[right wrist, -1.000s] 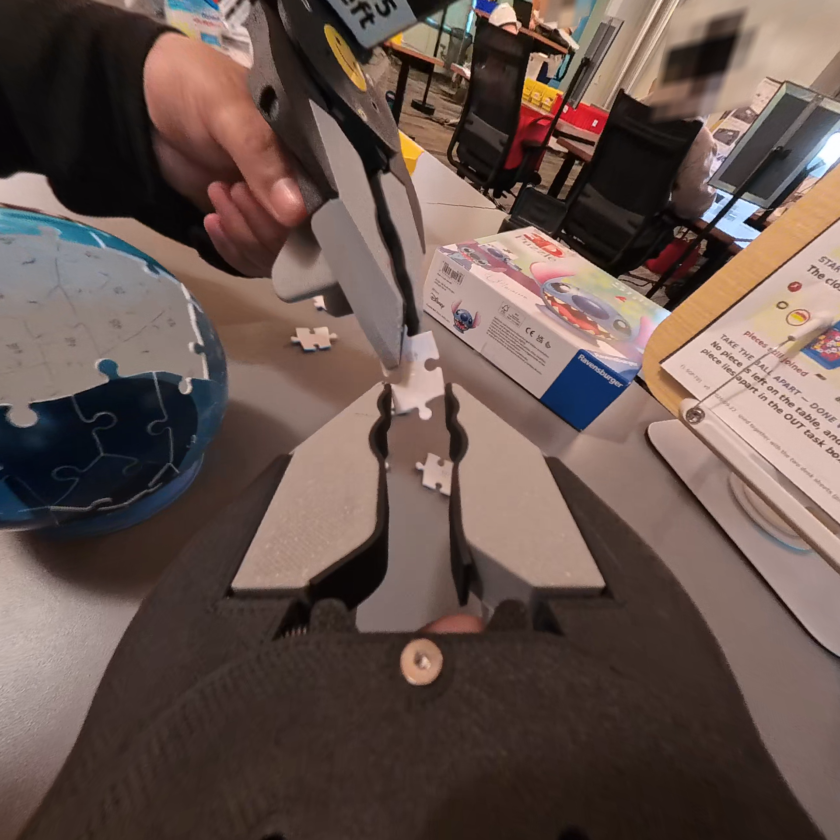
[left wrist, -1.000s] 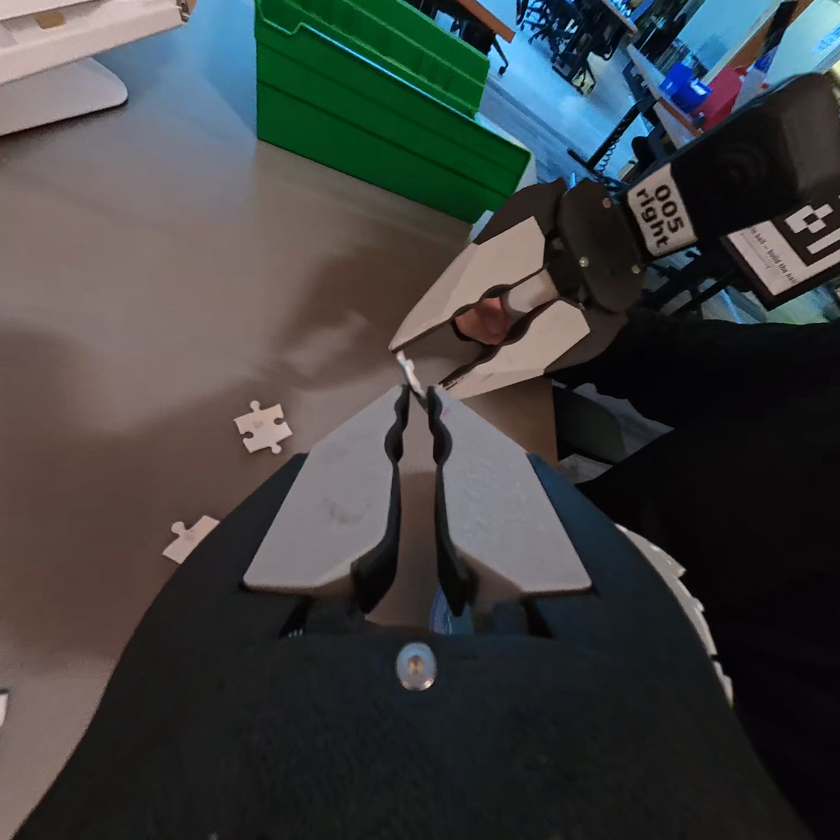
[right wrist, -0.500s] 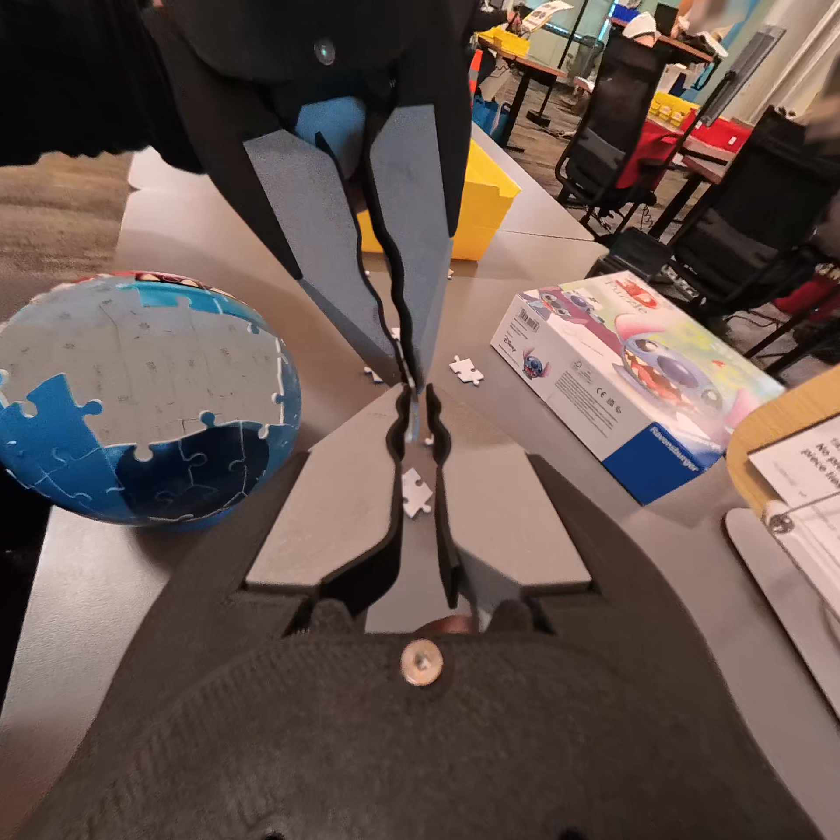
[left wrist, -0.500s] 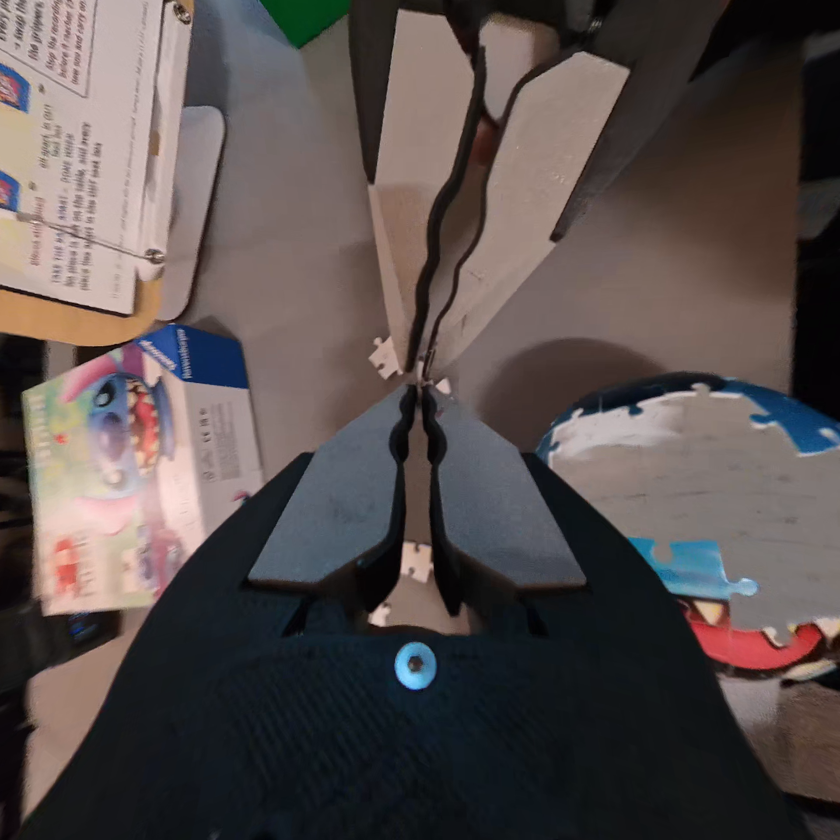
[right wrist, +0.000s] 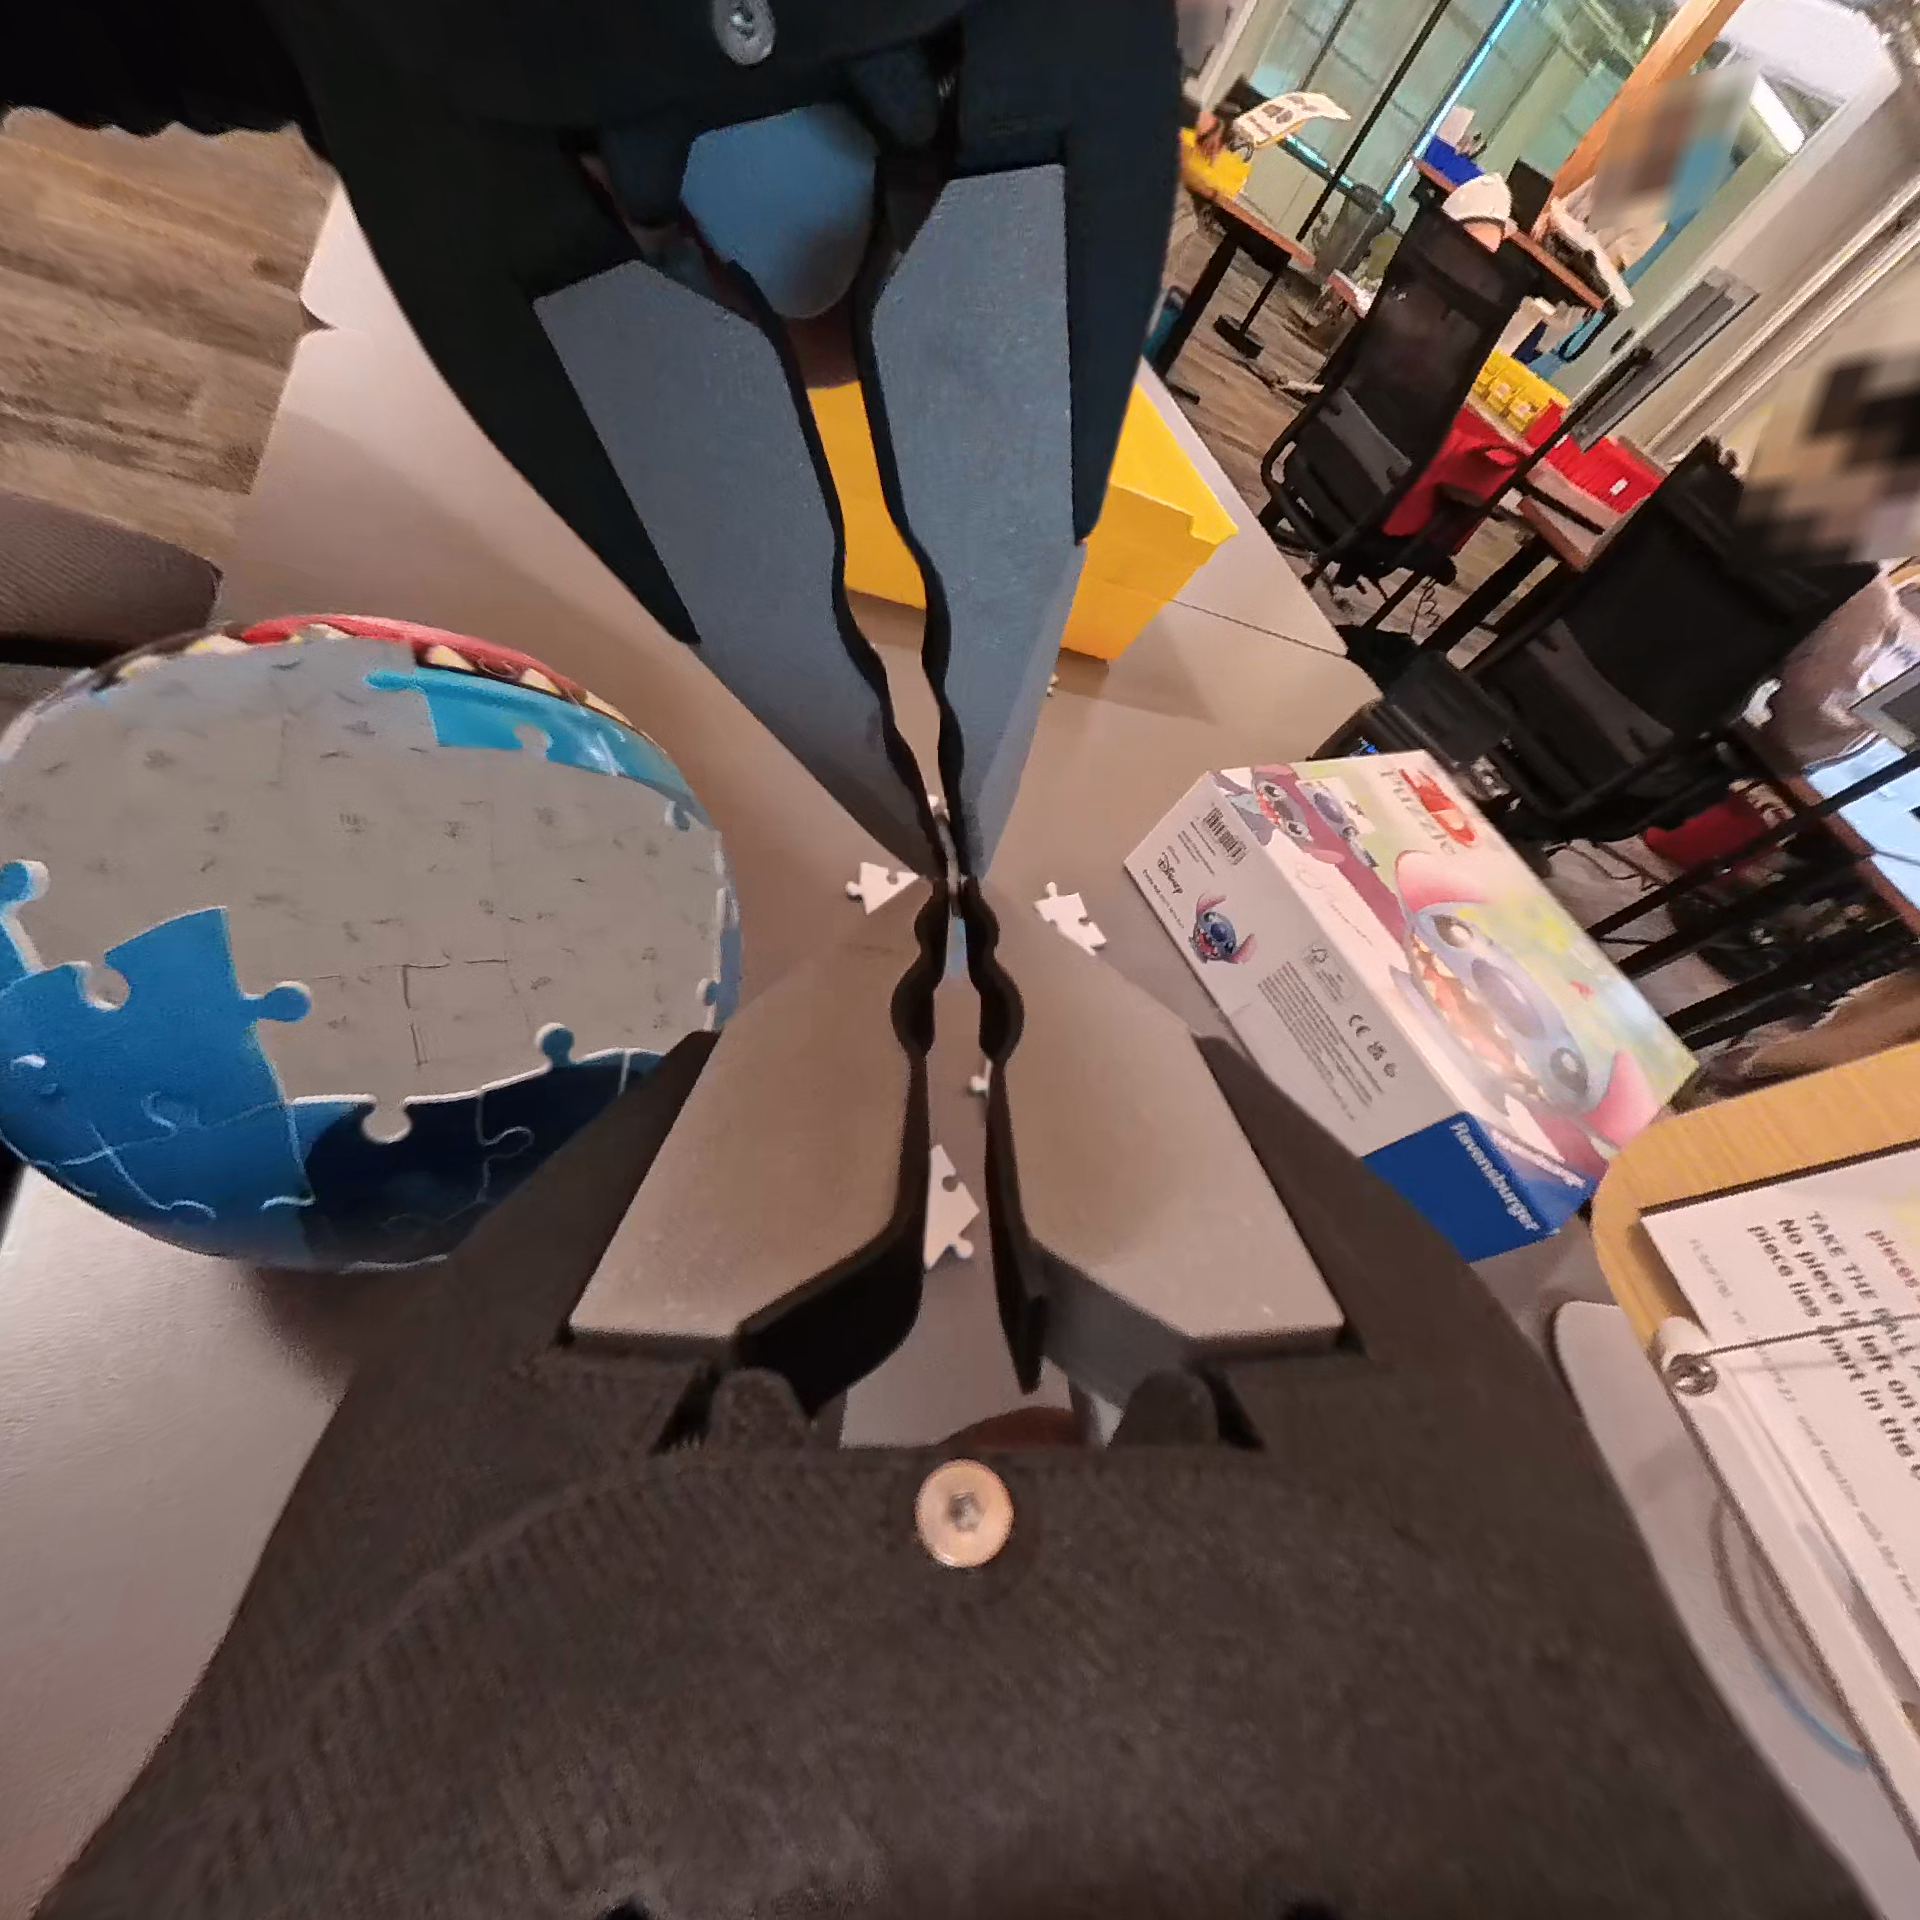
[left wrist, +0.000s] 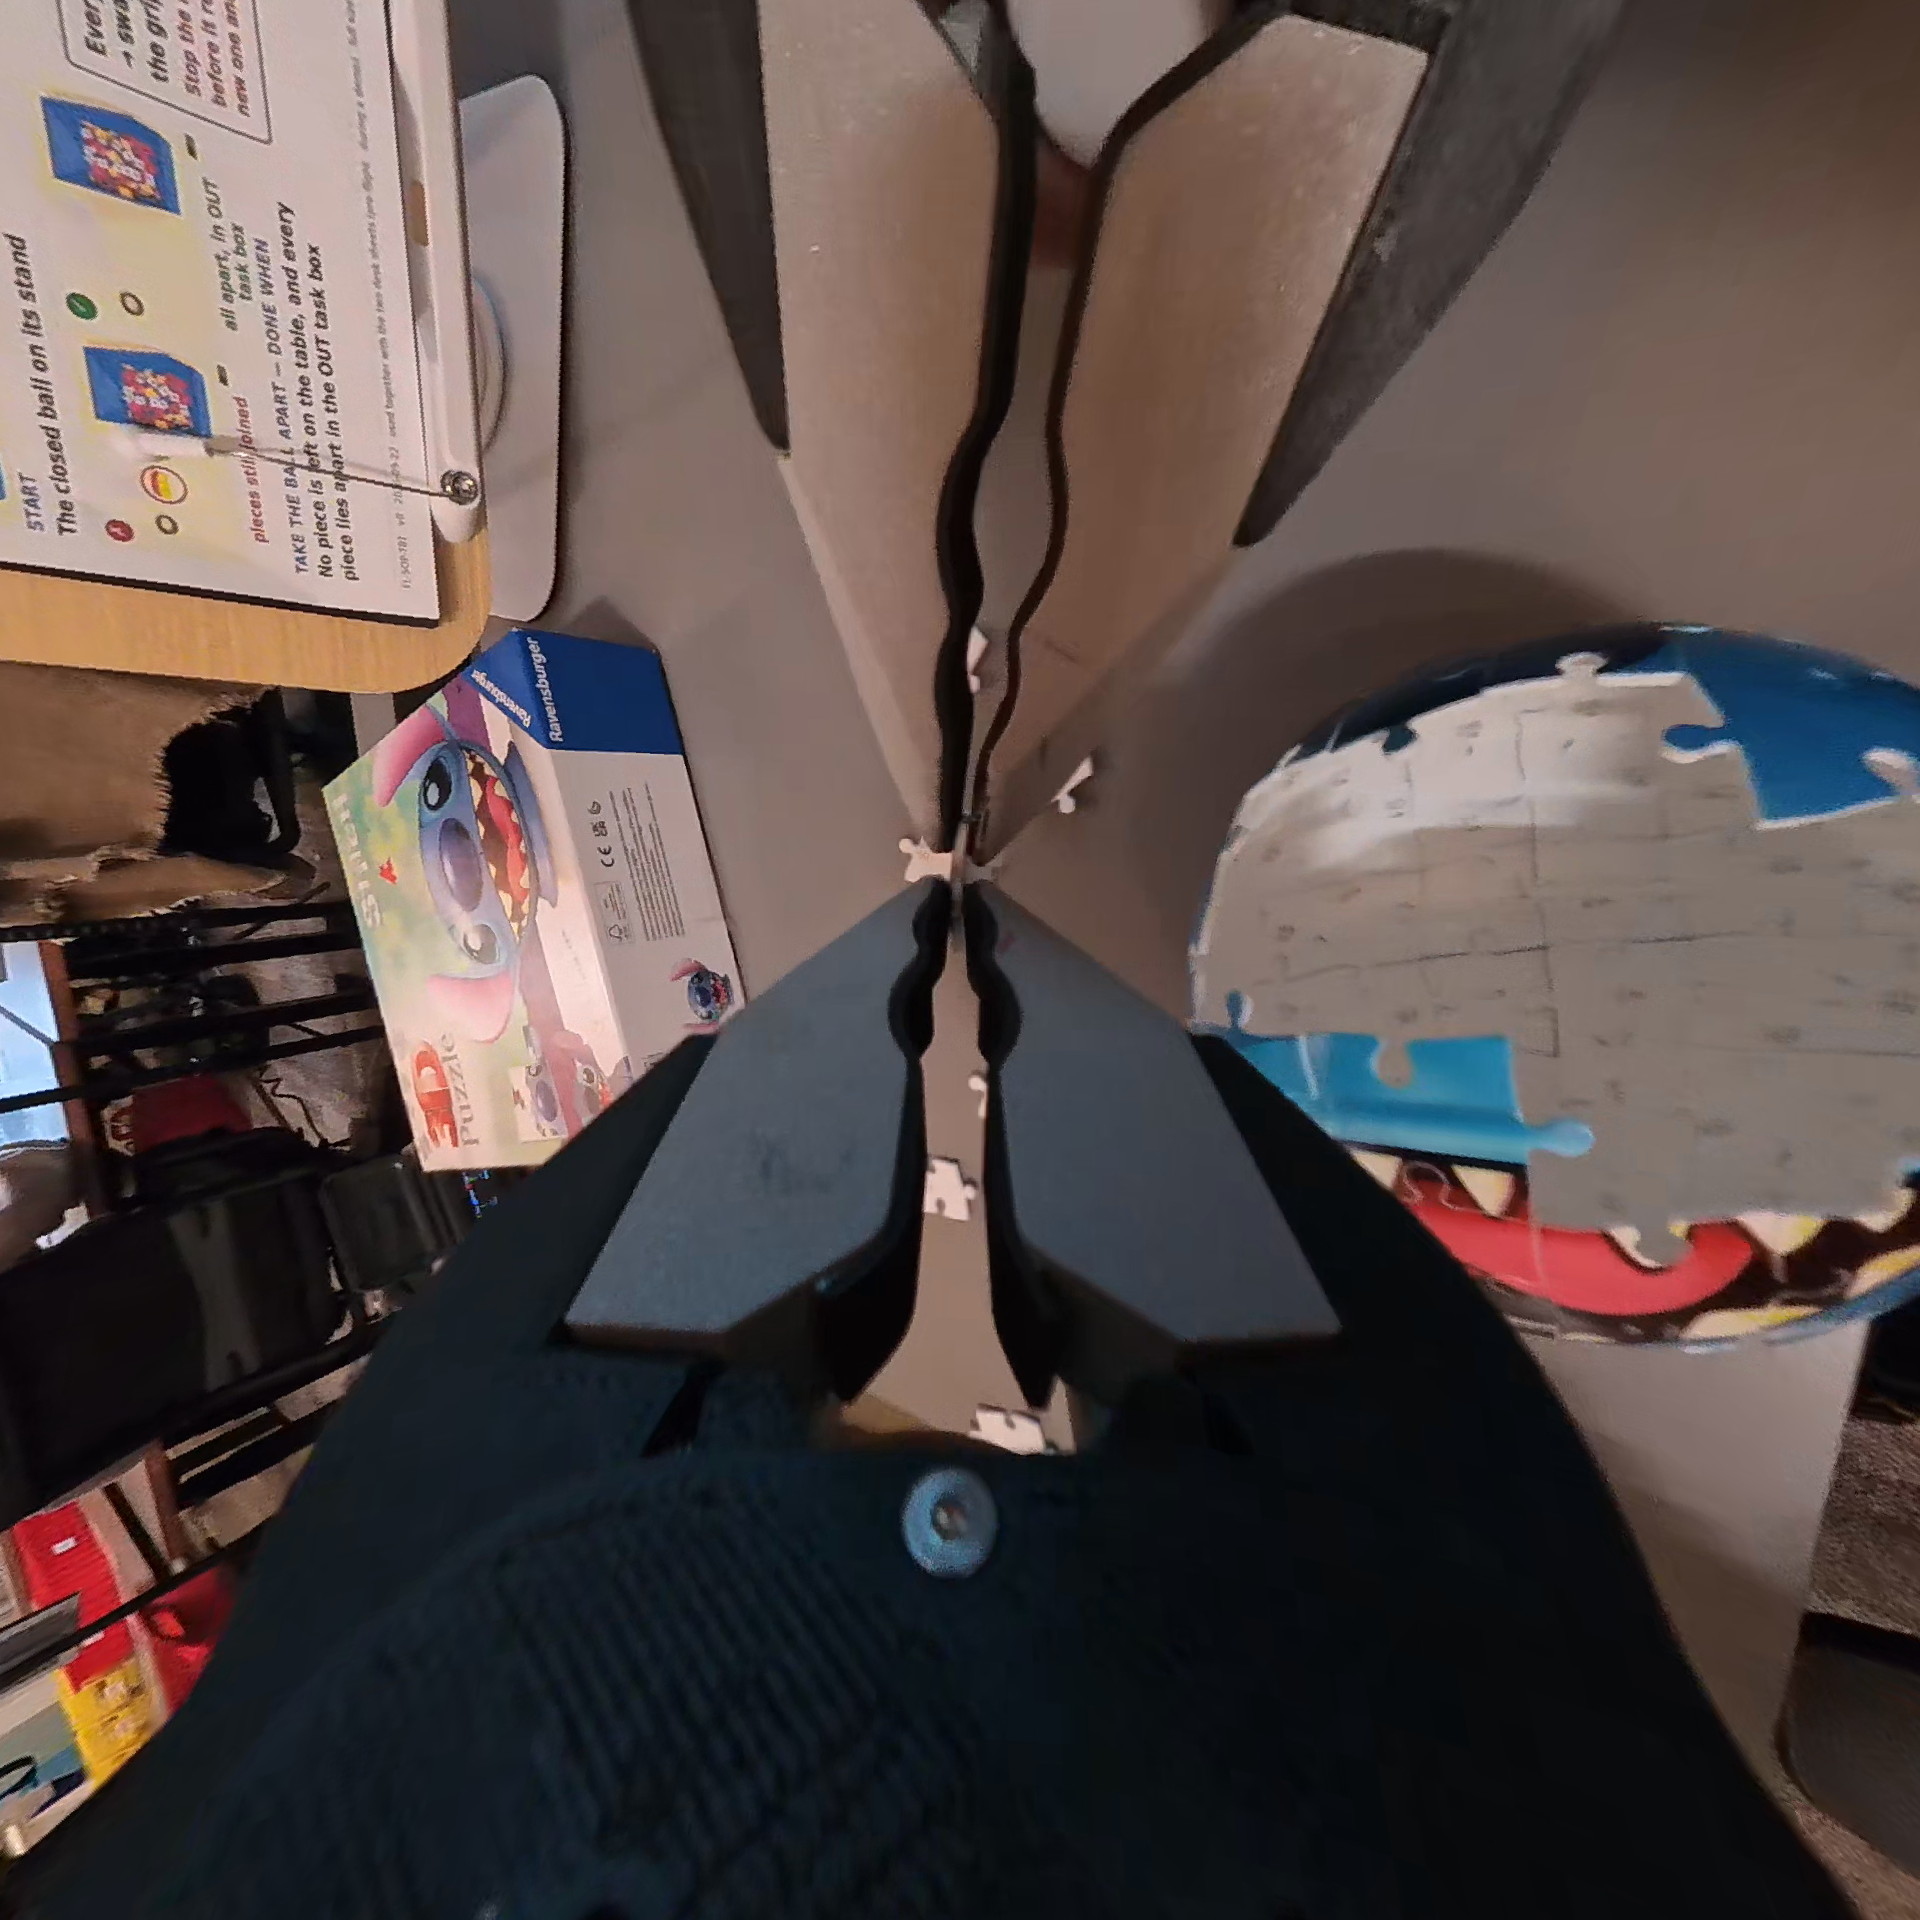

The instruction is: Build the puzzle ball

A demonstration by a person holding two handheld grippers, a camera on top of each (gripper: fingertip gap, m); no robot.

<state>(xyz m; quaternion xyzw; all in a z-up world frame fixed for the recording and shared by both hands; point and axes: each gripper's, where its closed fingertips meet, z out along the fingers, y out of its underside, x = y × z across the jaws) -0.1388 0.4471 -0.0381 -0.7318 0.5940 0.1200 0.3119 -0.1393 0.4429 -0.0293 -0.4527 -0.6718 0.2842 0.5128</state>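
The partly built puzzle ball point(left wrist: 1558, 935), blue and red with a large grey patch, rests on the grey table point(left wrist: 1714, 364); it also shows in the right wrist view point(right wrist: 343, 883). My left gripper point(left wrist: 953, 896) and right gripper point(right wrist: 956, 906) meet tip to tip above the table, beside the ball. Both are shut on one small puzzle piece point(right wrist: 954, 940), seen edge-on as a thin blue sliver and mostly hidden. The right gripper point(left wrist: 964, 823) comes down from the top of the left wrist view. The left gripper point(right wrist: 948, 847) comes down from the top of the right wrist view.
Several loose white pieces point(right wrist: 1070, 916) lie on the table under the grippers. The puzzle box point(right wrist: 1403, 997) lies opposite the ball. An instruction board point(left wrist: 208, 312) stands beyond the box. A yellow bin point(right wrist: 1122, 520) sits at the table's far side. Less than 4 cm separates the two grippers' tips.
My left gripper swung round with the piece to face the right gripper. The right gripper, open around the piece one second ago, has shut on it. Little has moved in the last half second.
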